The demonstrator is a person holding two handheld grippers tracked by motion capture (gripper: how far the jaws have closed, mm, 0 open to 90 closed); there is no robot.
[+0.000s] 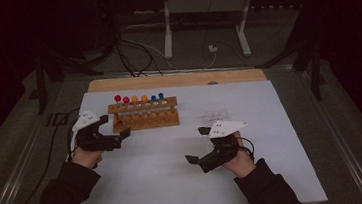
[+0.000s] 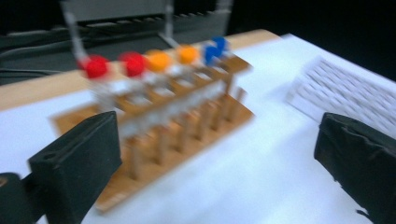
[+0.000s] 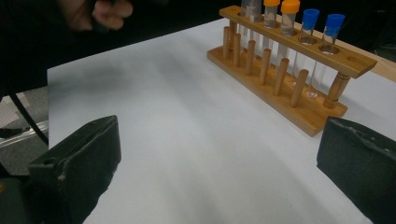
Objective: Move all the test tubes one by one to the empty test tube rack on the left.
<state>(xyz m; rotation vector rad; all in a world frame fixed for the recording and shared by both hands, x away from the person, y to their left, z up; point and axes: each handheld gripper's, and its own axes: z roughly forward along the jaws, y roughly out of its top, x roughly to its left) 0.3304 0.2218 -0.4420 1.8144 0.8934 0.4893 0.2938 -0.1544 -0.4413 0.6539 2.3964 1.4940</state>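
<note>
Two grippers gaping, nothing held: left gripper [image 1: 116,131] sitting at 9 o'clock of tube rack [image 1: 145,119], right gripper [image 1: 196,146] idling at 5. Advising slow, square approach, avoiding caps.

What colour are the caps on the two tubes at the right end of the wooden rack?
Blue caps. The right gripper view shows them best.
</note>
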